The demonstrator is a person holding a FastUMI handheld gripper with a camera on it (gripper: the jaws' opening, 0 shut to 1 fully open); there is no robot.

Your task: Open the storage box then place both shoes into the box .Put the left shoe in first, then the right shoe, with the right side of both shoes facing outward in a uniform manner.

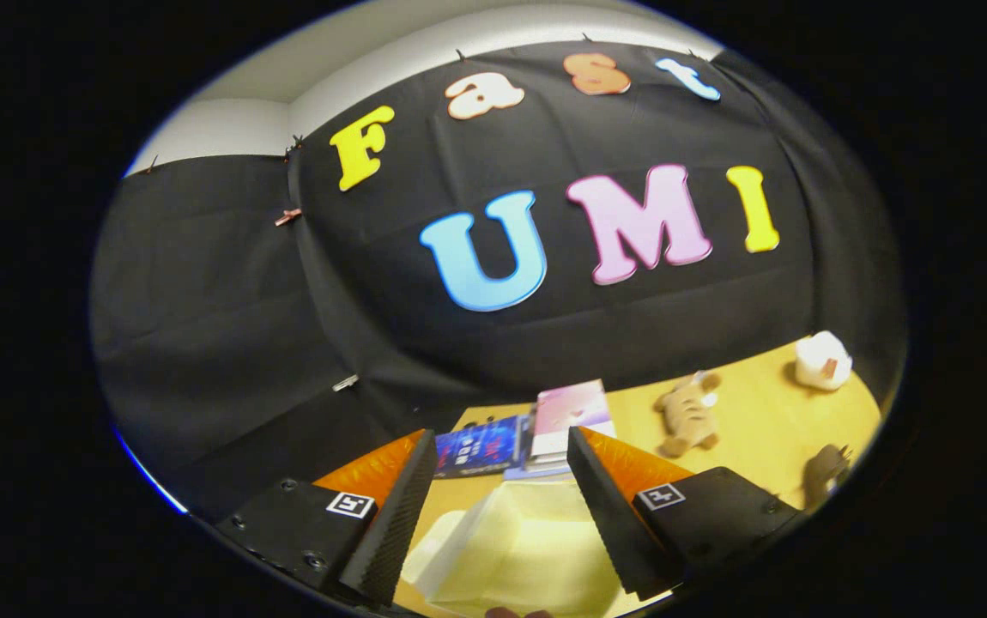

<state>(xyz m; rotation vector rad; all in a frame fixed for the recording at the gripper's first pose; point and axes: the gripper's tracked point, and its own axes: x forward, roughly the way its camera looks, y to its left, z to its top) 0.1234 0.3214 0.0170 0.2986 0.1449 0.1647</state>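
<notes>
gripper (502,493) wide open, empty, above pale storage box (511,549) lying between its fingers on the counter (759,421); beyond: stacked books (536,429), plush toy (687,416), white object (821,360) near far edge.

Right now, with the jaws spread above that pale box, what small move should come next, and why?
Probably lower the gripper toward the box. Its jaws stand open with the closed-looking box between and below them, untouched, so the lid likely comes first. The stacked books lie beyond.

The pale storage box (515,549) between the spread fingers was cut off below; the dark toy (826,470) beyond the right finger was too blurred to identify.
</notes>
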